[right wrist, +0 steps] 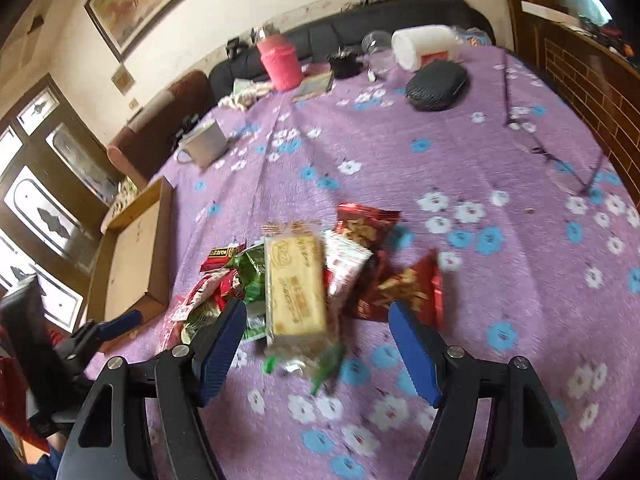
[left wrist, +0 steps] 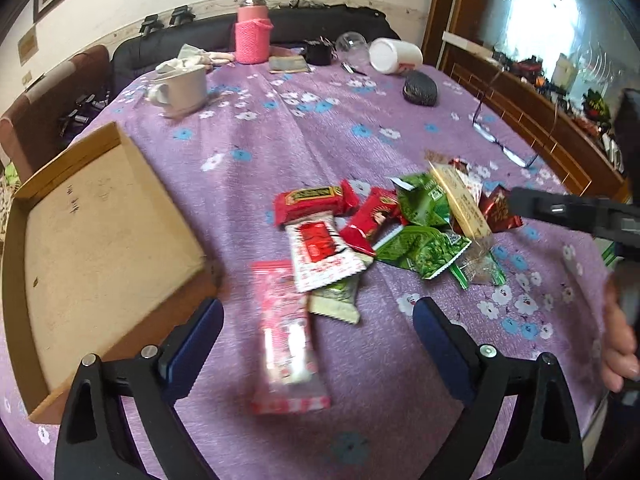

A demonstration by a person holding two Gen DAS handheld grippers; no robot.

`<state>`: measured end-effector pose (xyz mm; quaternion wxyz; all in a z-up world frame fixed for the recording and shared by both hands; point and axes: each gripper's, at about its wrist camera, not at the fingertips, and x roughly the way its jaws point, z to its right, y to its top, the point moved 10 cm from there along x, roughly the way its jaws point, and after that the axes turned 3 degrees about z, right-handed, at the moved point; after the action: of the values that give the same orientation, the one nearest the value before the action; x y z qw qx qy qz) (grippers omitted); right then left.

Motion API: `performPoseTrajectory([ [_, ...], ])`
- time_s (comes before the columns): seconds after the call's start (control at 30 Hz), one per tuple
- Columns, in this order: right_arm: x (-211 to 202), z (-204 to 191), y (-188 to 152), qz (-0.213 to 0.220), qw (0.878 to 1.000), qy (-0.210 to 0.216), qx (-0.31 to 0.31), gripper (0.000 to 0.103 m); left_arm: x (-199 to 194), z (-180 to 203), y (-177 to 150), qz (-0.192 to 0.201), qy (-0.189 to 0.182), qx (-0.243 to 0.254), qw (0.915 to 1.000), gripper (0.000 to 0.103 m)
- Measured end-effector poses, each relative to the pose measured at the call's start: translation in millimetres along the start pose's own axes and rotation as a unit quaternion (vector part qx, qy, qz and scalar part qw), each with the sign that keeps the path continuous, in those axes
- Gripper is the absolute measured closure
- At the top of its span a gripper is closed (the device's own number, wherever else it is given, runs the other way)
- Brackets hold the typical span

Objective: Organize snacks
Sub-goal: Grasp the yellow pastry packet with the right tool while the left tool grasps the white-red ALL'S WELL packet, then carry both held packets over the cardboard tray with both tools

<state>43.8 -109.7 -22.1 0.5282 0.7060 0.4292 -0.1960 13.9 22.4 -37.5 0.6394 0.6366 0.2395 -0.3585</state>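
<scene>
A heap of snack packets (left wrist: 380,220) in red, green and white wrappers lies on the purple flowered tablecloth (left wrist: 280,132). My left gripper (left wrist: 320,320) is open above the cloth. A long pink packet (left wrist: 286,336) lies between its blue pads, and neither pad touches it. In the right wrist view my right gripper (right wrist: 316,308) is open over the same heap (right wrist: 248,280). A yellow biscuit packet (right wrist: 294,288) sits between its fingers with a gap on both sides. Red packets (right wrist: 400,284) lie by its right finger. The right gripper (left wrist: 560,210) also shows at the right edge of the left wrist view.
A shallow cardboard tray (left wrist: 100,248) lies at the left of the table. Farther back stand a white mug (left wrist: 184,88), a pink bottle (left wrist: 252,32), a tipped white jar (left wrist: 394,56) and a black pouch (left wrist: 420,88). Spectacles (left wrist: 500,140) lie at the right, near a wooden cabinet (left wrist: 540,120).
</scene>
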Motion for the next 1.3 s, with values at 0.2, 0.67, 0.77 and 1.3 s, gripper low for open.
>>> performPoseTrajectory([
  [0.2, 33.3, -9.8, -0.1, -0.034, 0.999, -0.022, -0.015, 0.030, -11.2, -25.2, 5.9, 0.008, 0.005, -0.015, 0.9998, 0.023],
  [0.67, 48.7, -22.2, -0.3, -0.006, 0.997, 0.074, 0.003, 0.054, 9.3, -24.2, 20.6, -0.038, -0.032, -0.054, 0.9973, 0.035],
  [0.77, 49.3, -22.1, 0.2, -0.002, 0.996, 0.087, 0.007, 0.049, 20.8, -16.5, 20.7, -0.054, -0.019, -0.046, 0.9973, 0.035],
  [1.3, 39.2, -15.8, 5.7, 0.028, 0.996, 0.086, 0.009, 0.086, 68.7, -1.7, 27.9, -0.080, 0.033, 0.001, 0.9963, 0.069],
])
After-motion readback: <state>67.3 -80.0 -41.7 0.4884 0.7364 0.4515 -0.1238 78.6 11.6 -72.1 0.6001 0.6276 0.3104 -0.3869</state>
